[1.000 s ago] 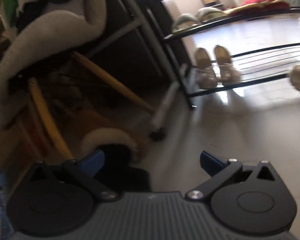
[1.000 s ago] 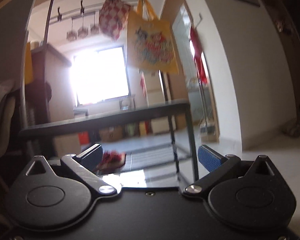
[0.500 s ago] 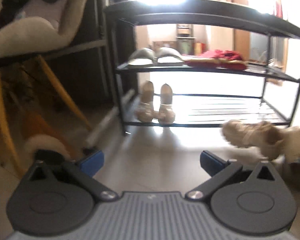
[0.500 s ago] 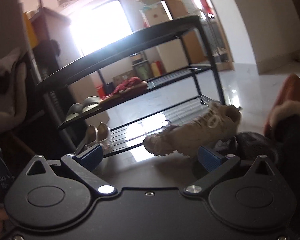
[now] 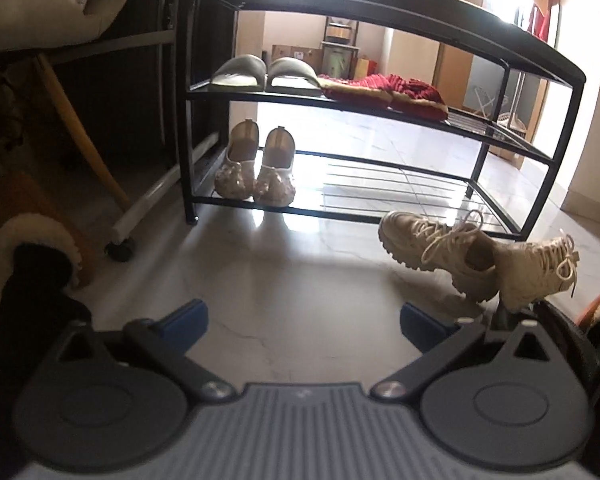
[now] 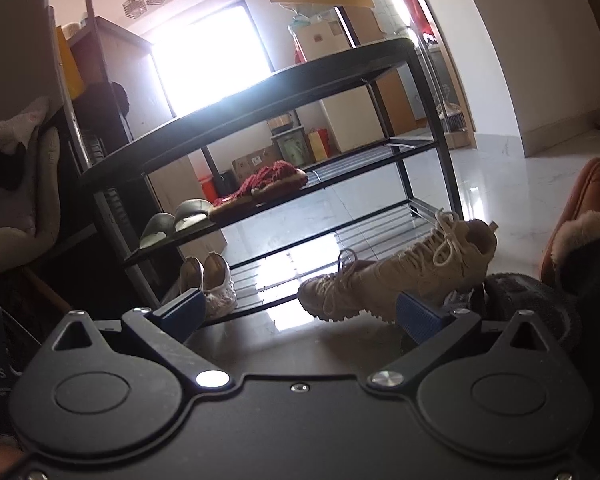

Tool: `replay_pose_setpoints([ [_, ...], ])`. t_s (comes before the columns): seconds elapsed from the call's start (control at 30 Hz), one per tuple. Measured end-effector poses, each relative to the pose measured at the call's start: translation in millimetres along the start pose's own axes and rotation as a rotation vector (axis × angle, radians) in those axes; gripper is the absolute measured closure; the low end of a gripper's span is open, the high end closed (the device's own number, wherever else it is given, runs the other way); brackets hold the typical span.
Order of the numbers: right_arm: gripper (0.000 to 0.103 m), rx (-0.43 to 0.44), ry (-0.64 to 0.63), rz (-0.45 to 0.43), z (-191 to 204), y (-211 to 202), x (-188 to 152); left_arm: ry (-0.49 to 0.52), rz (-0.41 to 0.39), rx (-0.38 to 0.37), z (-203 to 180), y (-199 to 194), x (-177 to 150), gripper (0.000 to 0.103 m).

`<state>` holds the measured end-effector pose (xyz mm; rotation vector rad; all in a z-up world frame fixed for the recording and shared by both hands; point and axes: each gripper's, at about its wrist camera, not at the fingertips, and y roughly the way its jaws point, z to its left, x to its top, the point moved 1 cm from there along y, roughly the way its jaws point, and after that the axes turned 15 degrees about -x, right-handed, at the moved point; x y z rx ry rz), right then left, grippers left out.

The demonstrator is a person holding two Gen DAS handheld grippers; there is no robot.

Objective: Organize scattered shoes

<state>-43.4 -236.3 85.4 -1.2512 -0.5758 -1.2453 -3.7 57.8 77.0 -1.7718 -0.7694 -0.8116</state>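
Three pairs sit on the shoe rack (image 5: 380,8); two cream sneakers (image 5: 440,248) lie loose on the floor. Left gripper (image 5: 304,320) and right gripper (image 6: 300,312) both wide, empty.

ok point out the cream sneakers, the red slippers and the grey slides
cream sneakers (image 5: 432,244): left wrist view, laces of the nearer shoe
red slippers (image 5: 384,86): left wrist view, knitted upper
grey slides (image 5: 242,68): left wrist view, strap of the left slide

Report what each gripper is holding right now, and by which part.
Nothing is held. The left gripper and right gripper are both open and empty; the cream sneakers lie on the floor ahead, ungrasped.
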Motion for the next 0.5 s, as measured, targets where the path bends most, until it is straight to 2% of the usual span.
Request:
replay_pose_setpoints([
  [0.2, 0.0, -0.004, 0.006, -0.001, -3, 0, 1, -0.022, -0.054, -0.057, 5, -9, 6, 0.0],
  [0.5, 0.0, -0.001, 0.014, 0.009, -3, -1, -1, -0.024, -0.069, -0.089, 5, -14, 9, 0.0],
])
